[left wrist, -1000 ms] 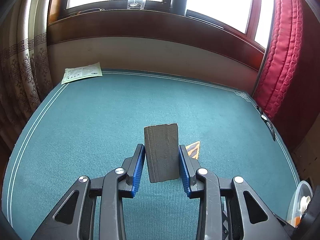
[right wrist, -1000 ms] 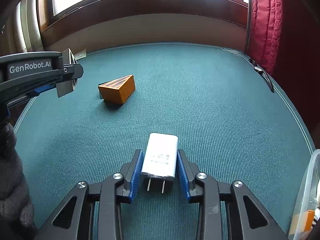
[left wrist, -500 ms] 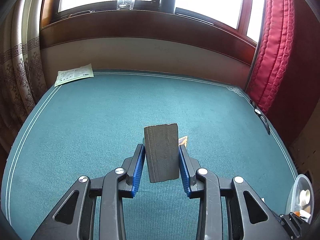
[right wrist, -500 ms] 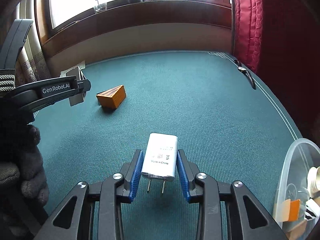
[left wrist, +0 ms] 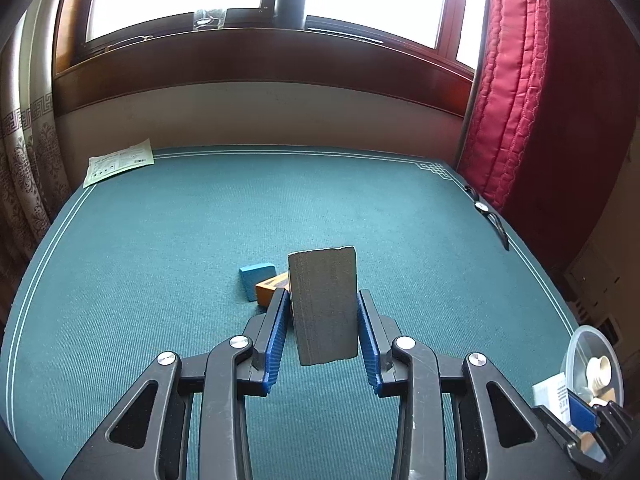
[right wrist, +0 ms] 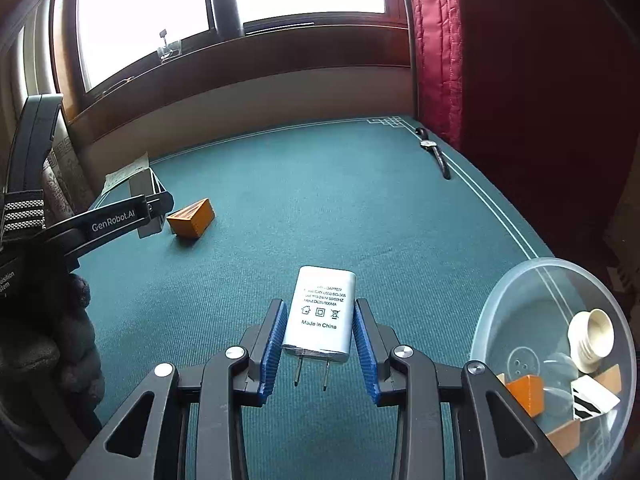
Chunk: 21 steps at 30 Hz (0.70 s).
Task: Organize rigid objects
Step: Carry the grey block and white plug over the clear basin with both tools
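My left gripper is shut on a dark grey block and holds it above the green table. Just beyond it lie an orange wedge and a blue block. My right gripper is shut on a white power adapter, prongs toward the camera, above the table. In the right wrist view the left gripper with its grey block hangs at the left, beside the orange wedge. A clear plastic bowl stands at the right.
The bowl also shows in the left wrist view and holds several small items. A wristwatch lies at the table's far right edge. A paper sheet lies at the far left corner. A red curtain hangs on the right.
Both grippers have moved right and back with their loads. The blue block has come into the left wrist view. The bowl now fills more of the right wrist view.
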### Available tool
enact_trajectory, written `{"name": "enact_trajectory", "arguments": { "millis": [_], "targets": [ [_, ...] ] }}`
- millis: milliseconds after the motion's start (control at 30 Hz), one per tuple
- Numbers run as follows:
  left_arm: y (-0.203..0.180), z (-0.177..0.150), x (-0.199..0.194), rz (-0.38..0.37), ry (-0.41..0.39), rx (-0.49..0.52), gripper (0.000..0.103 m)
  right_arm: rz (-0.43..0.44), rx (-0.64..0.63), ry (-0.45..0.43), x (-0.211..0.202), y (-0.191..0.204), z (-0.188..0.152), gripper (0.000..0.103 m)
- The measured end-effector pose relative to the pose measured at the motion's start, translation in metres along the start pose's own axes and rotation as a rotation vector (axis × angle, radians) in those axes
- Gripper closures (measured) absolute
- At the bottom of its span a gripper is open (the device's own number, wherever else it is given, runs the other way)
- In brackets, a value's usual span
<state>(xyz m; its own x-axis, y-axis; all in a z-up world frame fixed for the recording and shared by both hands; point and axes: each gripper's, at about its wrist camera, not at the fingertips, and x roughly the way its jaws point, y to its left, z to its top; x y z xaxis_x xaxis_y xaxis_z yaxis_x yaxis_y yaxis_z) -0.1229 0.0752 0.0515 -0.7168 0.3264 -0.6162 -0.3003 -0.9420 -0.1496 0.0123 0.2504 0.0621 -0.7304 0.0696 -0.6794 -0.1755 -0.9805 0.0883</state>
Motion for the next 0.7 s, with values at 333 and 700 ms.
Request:
{"name": "enact_trajectory", "arguments": {
  "millis": [333,700],
  "targets": [
    [-0.032,-0.011,-0.003,-0.054,0.014,0.071,0.068,-0.066,0.07,-0.018,-0.019,-0.04,-0.005,0.067],
    [-0.061,-0.024,-0.007,-0.107,0.031,0.135,0.068,-0.186,0.168,-0.044,-0.04,-0.1,-0.012,0.067]
  ]
}}
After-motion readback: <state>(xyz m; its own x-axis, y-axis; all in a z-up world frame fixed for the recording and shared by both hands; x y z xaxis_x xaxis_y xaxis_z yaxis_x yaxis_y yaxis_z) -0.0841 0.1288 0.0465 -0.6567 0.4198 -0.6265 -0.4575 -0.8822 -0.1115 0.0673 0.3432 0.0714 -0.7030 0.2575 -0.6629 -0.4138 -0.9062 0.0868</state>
